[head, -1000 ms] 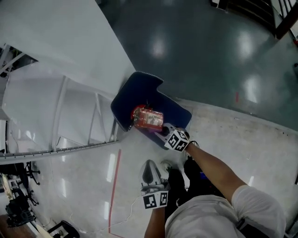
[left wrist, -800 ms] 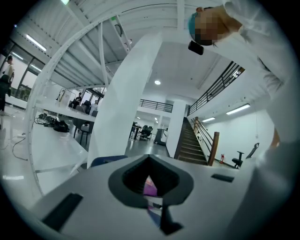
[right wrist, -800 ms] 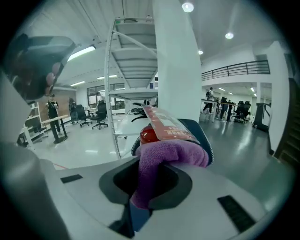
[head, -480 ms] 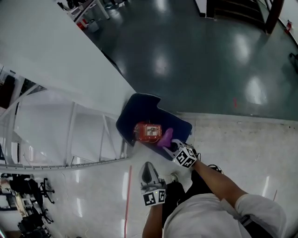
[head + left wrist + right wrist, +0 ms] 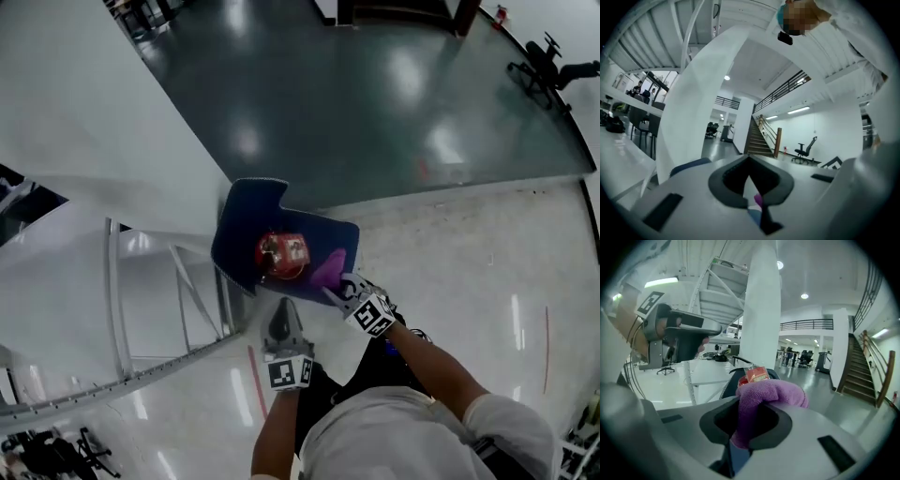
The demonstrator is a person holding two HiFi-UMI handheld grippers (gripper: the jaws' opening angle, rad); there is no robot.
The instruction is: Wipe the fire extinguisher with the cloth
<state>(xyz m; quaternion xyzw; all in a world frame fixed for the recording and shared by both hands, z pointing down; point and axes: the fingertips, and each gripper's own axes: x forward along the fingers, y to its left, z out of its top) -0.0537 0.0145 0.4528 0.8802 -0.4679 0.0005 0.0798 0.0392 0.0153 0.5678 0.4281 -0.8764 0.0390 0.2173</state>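
The red fire extinguisher (image 5: 280, 255) stands on a dark blue mat (image 5: 242, 217) at the foot of a white column. My right gripper (image 5: 339, 289) is shut on a bunched purple cloth (image 5: 328, 270), which sits just right of the extinguisher. In the right gripper view the cloth (image 5: 765, 397) bulges out of the jaws of the right gripper (image 5: 745, 427), with the extinguisher's red tag (image 5: 755, 374) right behind it. My left gripper (image 5: 284, 323) is shut and holds nothing, close to the mat's near edge. The left gripper (image 5: 749, 180) points level past the column.
A white slanted column (image 5: 112, 122) and a white truss frame (image 5: 178, 291) fill the left side. Dark glossy floor (image 5: 394, 103) lies beyond the mat, and pale floor with a red line (image 5: 255, 380) lies nearer. A staircase (image 5: 757, 138) and an office chair (image 5: 806, 152) stand far off.
The right gripper has lifted, and the purple cloth has come into view beside the extinguisher. The left gripper has moved forward to the mat's near edge. The head view has swung round.
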